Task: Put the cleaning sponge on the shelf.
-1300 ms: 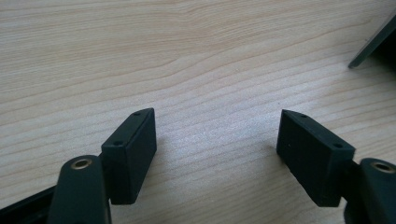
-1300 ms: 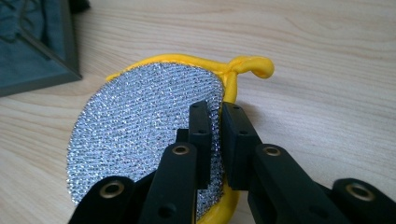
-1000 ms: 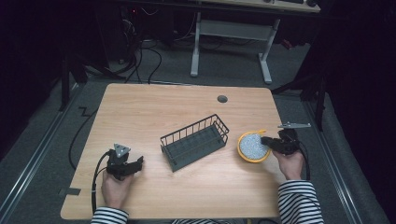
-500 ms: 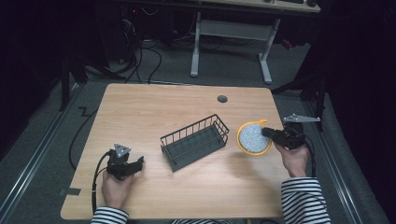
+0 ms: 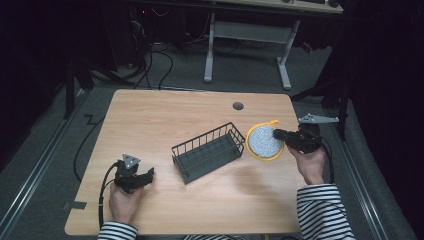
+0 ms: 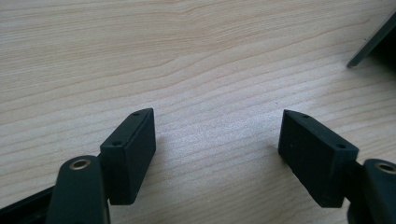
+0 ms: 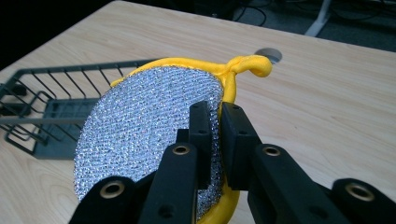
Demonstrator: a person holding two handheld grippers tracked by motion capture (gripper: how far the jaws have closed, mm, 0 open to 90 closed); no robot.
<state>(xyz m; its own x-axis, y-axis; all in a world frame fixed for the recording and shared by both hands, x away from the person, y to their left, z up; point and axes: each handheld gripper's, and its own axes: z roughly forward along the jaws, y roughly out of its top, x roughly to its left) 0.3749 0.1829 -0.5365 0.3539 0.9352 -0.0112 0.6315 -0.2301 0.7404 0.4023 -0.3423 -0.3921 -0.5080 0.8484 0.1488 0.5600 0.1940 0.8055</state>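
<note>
Right gripper view puts the round yellow-rimmed scouring pad with a silver mesh face [image 7: 149, 135] directly between the two black jaws of the right gripper [image 7: 212, 140], which are pinched narrow on the pad's near edge, one jaw on the mesh face and the other behind the yellow rim. The pad is tilted up off the light wooden table [image 7: 327, 107], its yellow hanging loop [image 7: 247, 65] at the top far edge.

From the high view, the pad [image 5: 265, 141] sits at the right side of the table [image 5: 165, 120], just beside the right end of the dark wire rectangular basket [image 5: 207, 152]; whether they touch I cannot tell. The right gripper [image 5: 280, 136] reaches it from the right, held by the person's right hand [image 5: 311, 164] in a striped sleeve.

Well apart, near the table's front left, the left gripper [image 5: 147, 176] rests in the left hand [image 5: 124, 202]. In the left gripper view its jaws [image 6: 217, 140] stand wide over bare wood, holding nothing, with a dark corner of the basket [image 6: 373, 42] at the upper right.
</note>
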